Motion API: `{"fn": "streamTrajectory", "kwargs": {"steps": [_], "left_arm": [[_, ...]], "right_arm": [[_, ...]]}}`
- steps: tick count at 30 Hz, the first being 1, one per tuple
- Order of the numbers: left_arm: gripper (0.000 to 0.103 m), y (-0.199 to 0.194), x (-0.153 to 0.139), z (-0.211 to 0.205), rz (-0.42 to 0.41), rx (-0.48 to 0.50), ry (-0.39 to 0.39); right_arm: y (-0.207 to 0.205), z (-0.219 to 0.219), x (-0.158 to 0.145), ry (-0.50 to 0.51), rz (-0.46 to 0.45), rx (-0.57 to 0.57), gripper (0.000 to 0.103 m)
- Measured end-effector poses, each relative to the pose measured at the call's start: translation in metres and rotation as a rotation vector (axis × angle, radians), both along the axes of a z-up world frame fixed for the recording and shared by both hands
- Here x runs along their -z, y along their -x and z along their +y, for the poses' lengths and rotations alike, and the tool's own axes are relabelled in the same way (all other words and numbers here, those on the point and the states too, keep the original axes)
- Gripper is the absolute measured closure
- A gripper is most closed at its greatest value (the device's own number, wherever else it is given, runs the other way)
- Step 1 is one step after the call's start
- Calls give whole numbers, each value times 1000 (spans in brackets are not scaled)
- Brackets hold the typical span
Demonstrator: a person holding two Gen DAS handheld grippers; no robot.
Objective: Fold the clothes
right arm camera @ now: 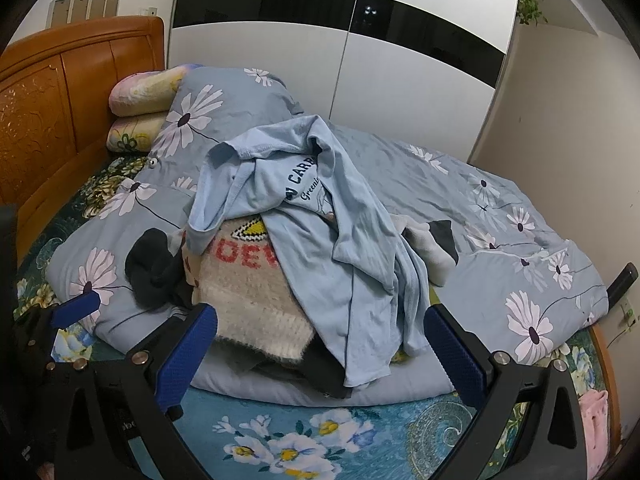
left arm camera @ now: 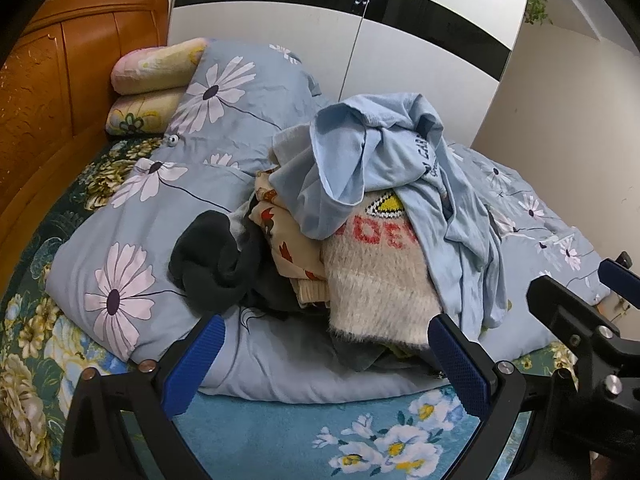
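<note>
Spread over the bed [right arm camera: 532, 364]: a daisy duvet [right arm camera: 400, 168], and heaped on it toward the near edge, a pile of unfolded clothes, crumpled and overlapping. On top, draped from 12 down to 5 o'clock: a pale blue tee [right arm camera: 320, 248]; under it a fuzzy cream sweater [right arm camera: 248, 300] with red letters; at 9 o'clock of the pile a dark garment [right arm camera: 154, 268]. Hovering short of the heap, touching no cloth: left claw [left arm camera: 328, 360] and right claw [right arm camera: 320, 356], each with jaws spread wide and empty. Likely trouble: pinching the tee where it lies over the sweater could catch both layers and drag the heap toward the bed edge; fuzzy knit likely to cling to the tee; a grab at a bunched fold rather than a hem or shoulder would lift a twisted wad, hard to lay flat; soft, rumpled duvet as a poor folding surface, little bare room near the pile. Only in the right view: socks [right arm camera: 436, 248], white and dark, at 3 o'clock of the tee, plus the tee's long run down to the near edge. Only in the left view: a printed cream garment [left arm camera: 288, 240] wedged between dark garment and sweater, and a grey piece [left arm camera: 288, 144] at 11 o'clock behind the tee.
</note>
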State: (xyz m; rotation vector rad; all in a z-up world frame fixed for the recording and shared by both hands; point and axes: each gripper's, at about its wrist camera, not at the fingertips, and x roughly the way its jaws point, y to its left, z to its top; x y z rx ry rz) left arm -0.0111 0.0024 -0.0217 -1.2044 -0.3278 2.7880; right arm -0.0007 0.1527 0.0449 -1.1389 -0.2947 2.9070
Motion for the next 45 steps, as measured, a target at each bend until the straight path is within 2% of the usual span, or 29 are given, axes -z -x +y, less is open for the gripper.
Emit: {"fn": "streamTrajectory", "kwargs": {"steps": [13,29,37,41,45], "left_arm": [[0,8,3,21,-12,20,18],[0,1,-1,24,4,29,40],[0,3,6,24,-1,37,34],[0,16,11,10,15,27,9],[0,60,7,-10,0,13,-78]], "right_arm": [[4,25,5,28,-19,28,0],[-3,24,5,49,-23,31,0],[-2,24,10,58,-33,17,0],[-12,45,14,86,-26,10,0],[-25,78,22,73,-34,52,0]]}}
